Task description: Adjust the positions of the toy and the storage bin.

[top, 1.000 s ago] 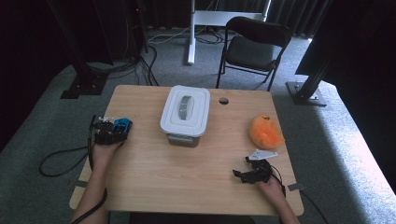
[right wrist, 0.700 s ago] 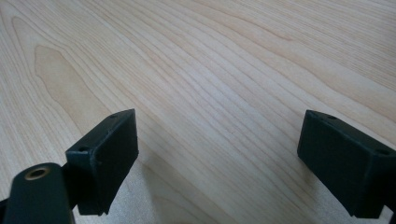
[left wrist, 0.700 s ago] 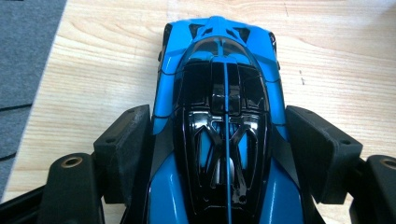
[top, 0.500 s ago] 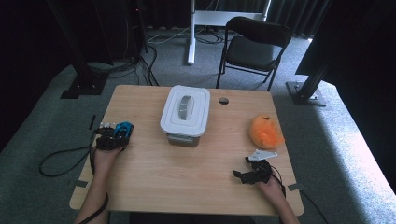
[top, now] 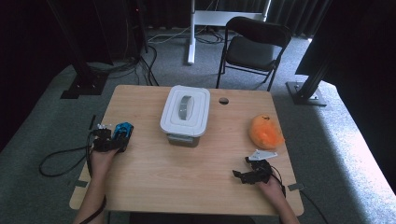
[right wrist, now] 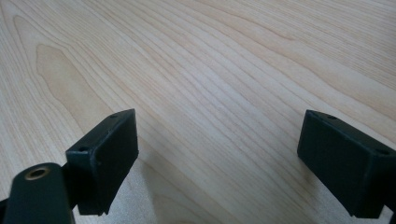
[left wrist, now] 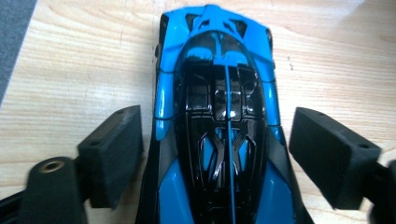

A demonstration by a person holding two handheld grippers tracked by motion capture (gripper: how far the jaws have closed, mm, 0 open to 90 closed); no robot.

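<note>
Blue toy car [left wrist: 217, 116] sits between the left claw's [left wrist: 215, 154] parted jaws, seemingly just released.
Jaws have just been opening; right claw [right wrist: 215, 158], right of the car, rests wide open and empty on the desk [top: 187, 172].

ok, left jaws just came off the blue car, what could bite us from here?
The left gripper has just been opening; its pads stand beside the blue toy car with small gaps, so pulling back crooked could drag it. Being on wheels, it may roll. It sits close to the table's left edge.
</note>
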